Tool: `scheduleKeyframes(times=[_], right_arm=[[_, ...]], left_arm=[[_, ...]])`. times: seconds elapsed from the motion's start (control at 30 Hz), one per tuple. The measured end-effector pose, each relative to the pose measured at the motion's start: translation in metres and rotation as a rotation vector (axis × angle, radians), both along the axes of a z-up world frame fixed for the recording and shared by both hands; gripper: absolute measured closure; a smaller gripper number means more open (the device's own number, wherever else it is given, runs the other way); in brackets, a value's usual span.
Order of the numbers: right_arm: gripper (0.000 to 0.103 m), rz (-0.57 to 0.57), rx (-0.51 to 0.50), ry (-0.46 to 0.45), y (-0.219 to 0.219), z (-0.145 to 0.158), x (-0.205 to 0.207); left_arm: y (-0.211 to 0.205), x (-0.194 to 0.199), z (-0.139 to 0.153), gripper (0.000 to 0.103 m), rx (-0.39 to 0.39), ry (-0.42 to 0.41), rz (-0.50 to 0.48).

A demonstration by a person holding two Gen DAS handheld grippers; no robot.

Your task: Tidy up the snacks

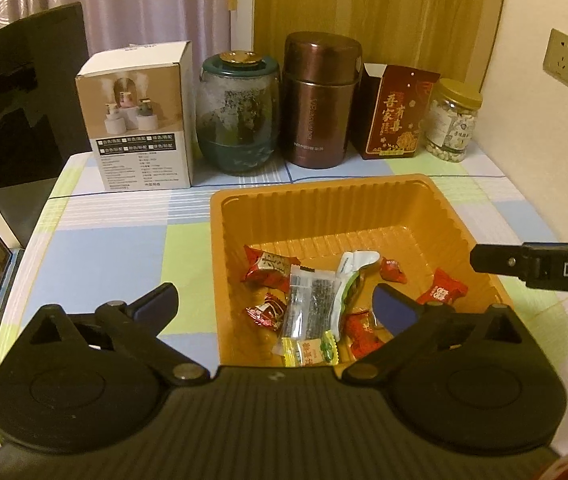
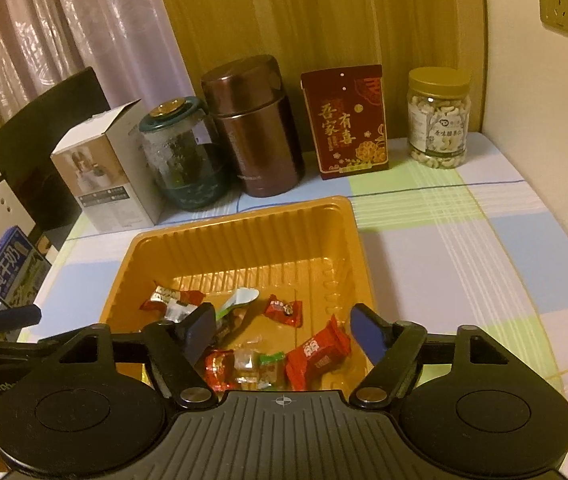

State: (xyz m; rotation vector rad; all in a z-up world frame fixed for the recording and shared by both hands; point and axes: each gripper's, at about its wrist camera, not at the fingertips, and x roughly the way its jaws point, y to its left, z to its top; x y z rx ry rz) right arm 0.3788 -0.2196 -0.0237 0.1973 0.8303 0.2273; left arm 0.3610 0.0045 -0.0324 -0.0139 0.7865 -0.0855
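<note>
An orange plastic tray [image 1: 323, 196] sits on the checked tablecloth and holds several wrapped snacks. Among them are red candies [image 1: 268, 270], a clear packet with dark contents [image 1: 307, 304], a green and white wrapper [image 1: 349, 276] and a yellow-green sweet [image 1: 309, 350]. My left gripper [image 1: 276, 304] hangs over the tray's near left part, jaws wide open and holding nothing. My right gripper [image 2: 284, 330] hovers above the tray's [image 2: 244, 216] near edge, open, with a red candy [image 2: 319, 356] lying loose in the tray below it. One finger of the right gripper [image 1: 523, 268] shows at the right edge of the left wrist view.
Along the back wall stand a white product box [image 1: 140, 120], a teal-lidded glass jar [image 1: 238, 120], a brown metal canister [image 1: 319, 100], a red gift box [image 1: 395, 116] and a jar of nuts [image 1: 451, 120]. A dark chair back stands at the left, with a milk carton [image 2: 8, 268] beyond the table edge.
</note>
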Motion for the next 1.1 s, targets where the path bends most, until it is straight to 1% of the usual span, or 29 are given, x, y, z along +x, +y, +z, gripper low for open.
scheduleKeyframes(times=[0.13,0.23,0.37,0.5,0.7,0.9,1.1], right_arm=[[0.024,0.007,-0.022,0.002,0.001,0.005,-0.008],[0.022,0.009,-0.033,0.003,0.001,0.008,-0.016],[0.018,0.005,-0.028,0.009,0.0,0.011,-0.027],[0.018,0.01,-0.031,0.017,0.0,0.015,-0.043],[0.018,-0.008,-0.019,0.021,-0.002,0.027,-0.074],[0.018,-0.007,-0.024,-0.006,0.001,0.046,-0.112],[0.018,-0.011,-0.021,-0.019,0.001,0.065,-0.152]], left_arm=[[0.004,-0.011,0.004,0.0,-0.013,-0.014,0.029],[0.007,-0.019,0.007,0.0,-0.022,-0.01,0.043],[0.01,-0.033,0.012,0.0,-0.049,-0.011,0.074],[0.009,-0.048,0.018,0.001,-0.054,-0.013,0.089],[0.009,-0.079,0.031,0.001,-0.069,-0.021,0.099],[0.008,-0.116,0.048,0.001,-0.064,-0.04,0.121],[0.004,-0.158,0.07,0.001,-0.042,-0.088,0.127]])
